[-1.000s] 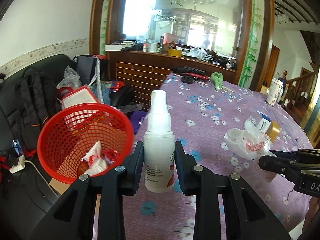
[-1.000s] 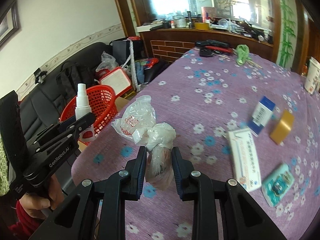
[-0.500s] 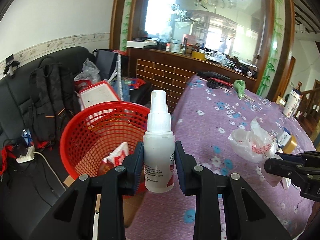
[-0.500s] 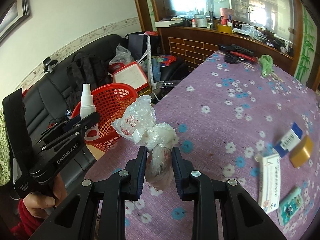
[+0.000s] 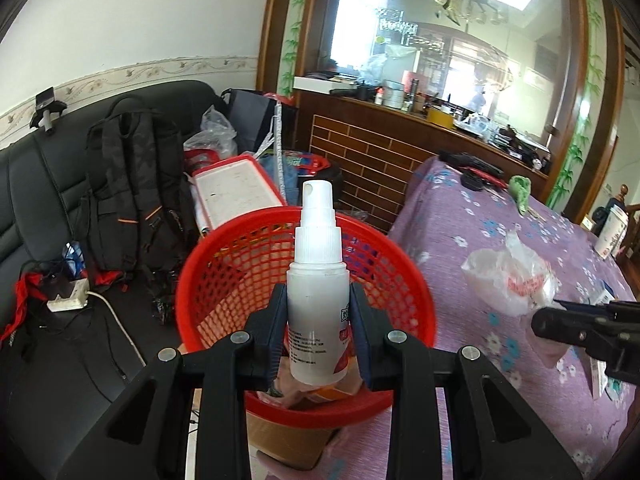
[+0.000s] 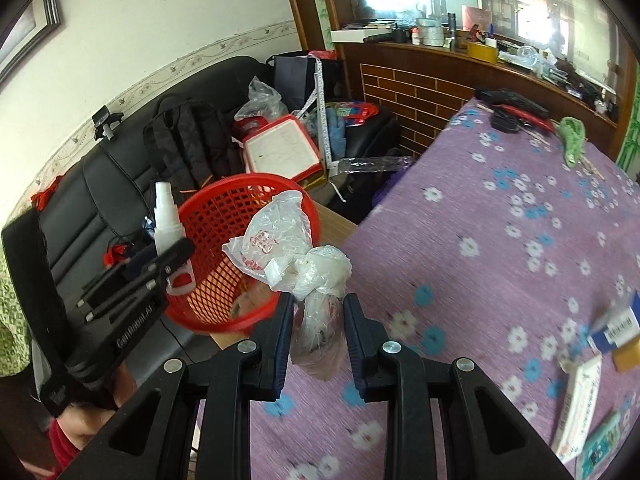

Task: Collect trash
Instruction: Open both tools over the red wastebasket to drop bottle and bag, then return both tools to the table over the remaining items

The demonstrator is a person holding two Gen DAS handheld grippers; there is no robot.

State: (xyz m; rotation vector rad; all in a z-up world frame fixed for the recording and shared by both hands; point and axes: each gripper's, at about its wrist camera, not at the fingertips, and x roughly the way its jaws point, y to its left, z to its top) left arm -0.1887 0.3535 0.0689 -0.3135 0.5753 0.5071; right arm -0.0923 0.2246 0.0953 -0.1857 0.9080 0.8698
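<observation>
A: Left gripper (image 5: 318, 336) clamped on the white spray bottle (image 5: 318, 300), bottle upright between the pads. Where a second ago the purple tablecloth filled the view behind it, the red mesh basket (image 5: 224, 264) now does. The bottle looks to hang above the basket's mouth.

B: Confirmed from the right wrist view. The basket (image 6: 212, 216) sits just off the table edge, on a brown box. Right gripper (image 6: 316, 328) holds the crumpled plastic bag (image 6: 288, 252), jaws narrow, pinching its lower bunch. The bag has travelled too: it was over the cloth, now its top overlaps the basket rim.

A: Both grips unchanged through the carry?

B: Unchanged. Nothing slipped.

A: Basket contents?

B: Some wrappers at the bottom, partly hidden by the bottle.

A: Judgement: the carrying leg is nearly over. The bottle seems placed for release; the bag probably needs a little more travel toward the basket.

B: Boxes remain on the table (image 6: 500, 220), far right.
</observation>
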